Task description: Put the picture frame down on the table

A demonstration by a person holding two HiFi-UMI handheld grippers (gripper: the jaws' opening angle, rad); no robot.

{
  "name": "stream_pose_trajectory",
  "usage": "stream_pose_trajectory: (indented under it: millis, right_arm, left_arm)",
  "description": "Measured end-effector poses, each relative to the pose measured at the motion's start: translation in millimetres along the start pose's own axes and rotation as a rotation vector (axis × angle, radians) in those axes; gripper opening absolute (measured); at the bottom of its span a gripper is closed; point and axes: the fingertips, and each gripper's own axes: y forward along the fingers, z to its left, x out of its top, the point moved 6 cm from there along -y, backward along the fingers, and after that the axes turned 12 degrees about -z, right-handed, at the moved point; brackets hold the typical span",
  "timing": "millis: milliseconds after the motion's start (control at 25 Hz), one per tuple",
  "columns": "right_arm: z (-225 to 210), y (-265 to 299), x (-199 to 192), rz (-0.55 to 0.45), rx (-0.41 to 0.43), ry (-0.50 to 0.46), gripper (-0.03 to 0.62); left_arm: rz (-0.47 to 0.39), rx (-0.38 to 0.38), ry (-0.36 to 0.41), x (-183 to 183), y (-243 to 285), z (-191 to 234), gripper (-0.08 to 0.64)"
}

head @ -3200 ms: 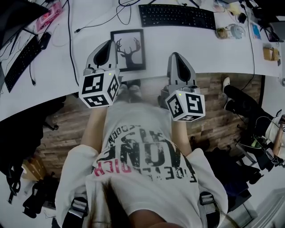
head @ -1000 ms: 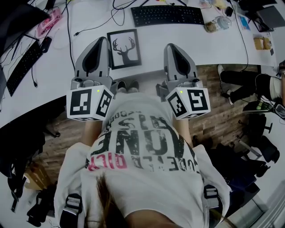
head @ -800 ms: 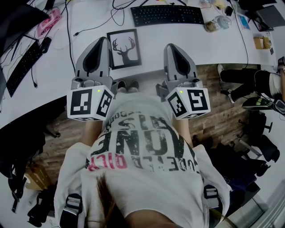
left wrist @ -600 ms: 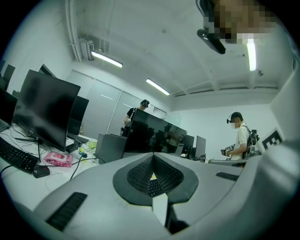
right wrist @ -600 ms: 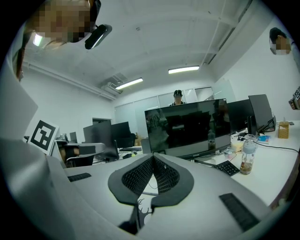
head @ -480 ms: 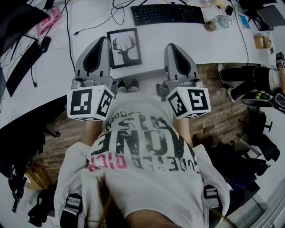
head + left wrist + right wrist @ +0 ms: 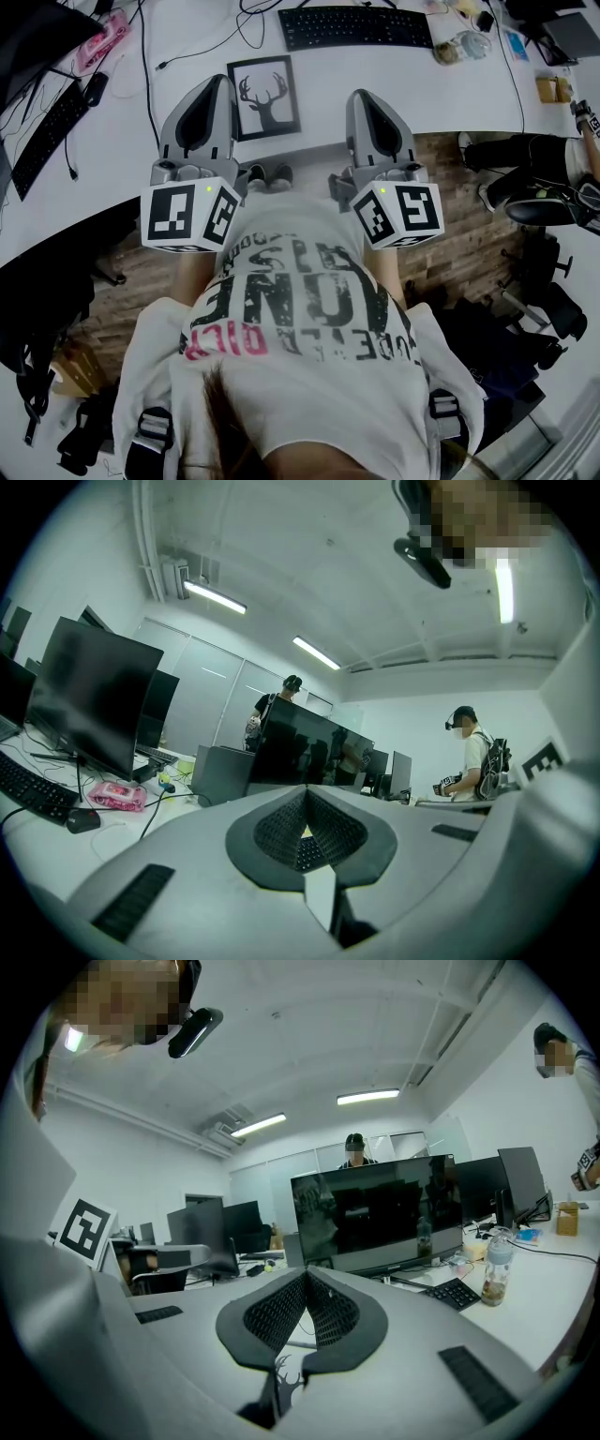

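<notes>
Left tongs (image 7: 217,87) and right tongs (image 7: 366,100) sit closed, empty. The picture frame (image 7: 265,97) seems flat at twelve o'clock, so withdraw without nudging it.

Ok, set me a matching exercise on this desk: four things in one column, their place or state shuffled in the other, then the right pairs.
Things:
1. picture frame
2. pink pack
3. clear bottle
4. left gripper

Place or state:
A. jaws together, nothing held
B. standing upright beside a black keyboard
C. lying flat on the table, deer print facing up
D. at the table's far left end

Pairs: 1-C, 2-D, 3-B, 4-A
</notes>
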Motion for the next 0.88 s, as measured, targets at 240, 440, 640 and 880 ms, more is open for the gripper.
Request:
stream_pose_trajectory:
  millis: [240,440,640,880]
  right_arm:
    - [2.5,-0.6,-1.2,0.005,0.001,-0.002,0.0]
    - [3.7,-2.3,-2.7,0.009,-0.001,0.0,0.0]
    - [3.9,-2.8,-3.8,0.013,0.0,0.002,0.0]
    - [5.1,-1.4,-4.1,0.014,0.002,0.003,0.0]
  left_arm:
    - [0.004,-0.004,-0.008,-1.6,-1.9,0.2,0.002]
    - [0.009,-0.006,-0.012,-3.2,-3.7,-0.3,0.003]
    - [0.014,-0.002,-0.015,-4.3,-5.1,0.2,0.002]
    - [0.014,0.001,-0.023,-4.4,-5.2,2.0,0.003]
